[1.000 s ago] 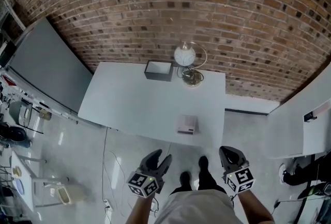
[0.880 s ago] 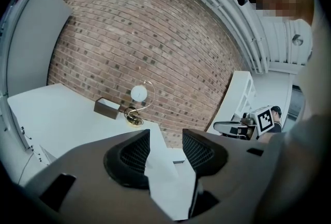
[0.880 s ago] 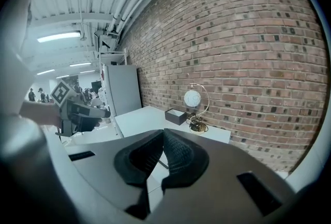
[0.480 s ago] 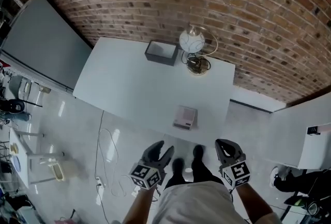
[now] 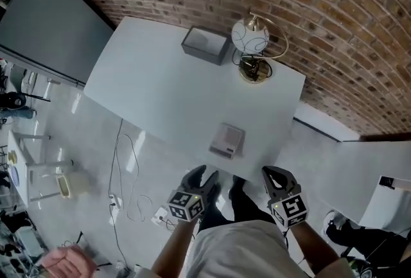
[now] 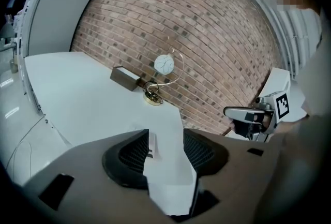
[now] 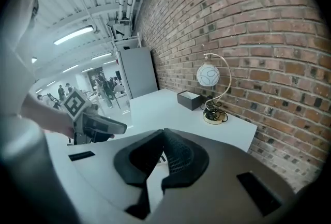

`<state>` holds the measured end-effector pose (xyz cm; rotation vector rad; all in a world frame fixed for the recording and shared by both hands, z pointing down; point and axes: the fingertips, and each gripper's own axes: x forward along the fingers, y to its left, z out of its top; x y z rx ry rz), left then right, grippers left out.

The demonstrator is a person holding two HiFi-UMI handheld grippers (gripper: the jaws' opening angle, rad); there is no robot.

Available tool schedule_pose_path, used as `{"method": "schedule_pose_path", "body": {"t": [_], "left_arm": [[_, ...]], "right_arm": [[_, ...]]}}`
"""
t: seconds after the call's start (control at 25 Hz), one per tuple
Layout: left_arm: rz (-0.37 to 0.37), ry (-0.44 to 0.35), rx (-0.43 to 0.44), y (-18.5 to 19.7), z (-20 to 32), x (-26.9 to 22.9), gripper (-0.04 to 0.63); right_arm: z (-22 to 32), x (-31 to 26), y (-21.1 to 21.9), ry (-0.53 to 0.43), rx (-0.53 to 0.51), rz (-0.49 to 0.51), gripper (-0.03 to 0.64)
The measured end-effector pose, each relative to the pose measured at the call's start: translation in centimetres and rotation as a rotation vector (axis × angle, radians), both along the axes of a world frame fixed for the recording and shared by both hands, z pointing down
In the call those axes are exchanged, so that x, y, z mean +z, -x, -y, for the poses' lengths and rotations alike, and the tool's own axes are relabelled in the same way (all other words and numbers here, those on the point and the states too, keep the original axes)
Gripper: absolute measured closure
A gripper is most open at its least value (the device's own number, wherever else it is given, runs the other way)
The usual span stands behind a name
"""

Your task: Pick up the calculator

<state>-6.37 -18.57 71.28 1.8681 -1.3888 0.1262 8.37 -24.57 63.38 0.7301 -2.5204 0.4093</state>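
My left gripper (image 5: 205,174), empty, is opening just short of the white bench (image 5: 148,90). The flat light-grey calculator (image 5: 228,140) lies near the bench's front edge, and its long axis seems to run toward the brick wall (image 5: 321,7). My right gripper (image 5: 275,175) is closed and empty. Both are nearer the bench than a second ago.

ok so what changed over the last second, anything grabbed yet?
Both grippers closed in on the table's near edge. The left gripper and right gripper now sit nearer the calculator but are still short of it. Nothing was taken hold of or let go. The left jaws are still apart and the right jaws together, both empty. The calculator, dark box and globe lamp stayed put.
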Motion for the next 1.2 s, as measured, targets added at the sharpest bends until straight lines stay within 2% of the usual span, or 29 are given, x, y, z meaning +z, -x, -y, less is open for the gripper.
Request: {"method": "schedule_pose_path", "body": {"t": [0.44, 0.72, 1.0, 1.2], "left_arm": [[-0.046, 0.186, -0.122, -0.3, 1.5, 9.8, 0.357], [-0.159, 0.296, -0.204, -0.8, 2.2, 14.9, 0.338], [-0.281, 0.319, -0.295, -1.1, 4.0, 17.0, 0.33], [-0.341, 0.348, -0.342, -1.1, 4.9, 18.3, 0.336]], "right_arm": [[2.3, 4.9, 1.5, 0.072, -0.097, -0.016, 0.605], [2.3, 7.1, 1.9, 0.11, -0.131, -0.024, 0.606], [2.5, 8.5, 2.1, 0.129, -0.155, -0.025, 0.605], [2.5, 9.0, 2.4, 0.142, -0.165, -0.025, 0.605]]}}
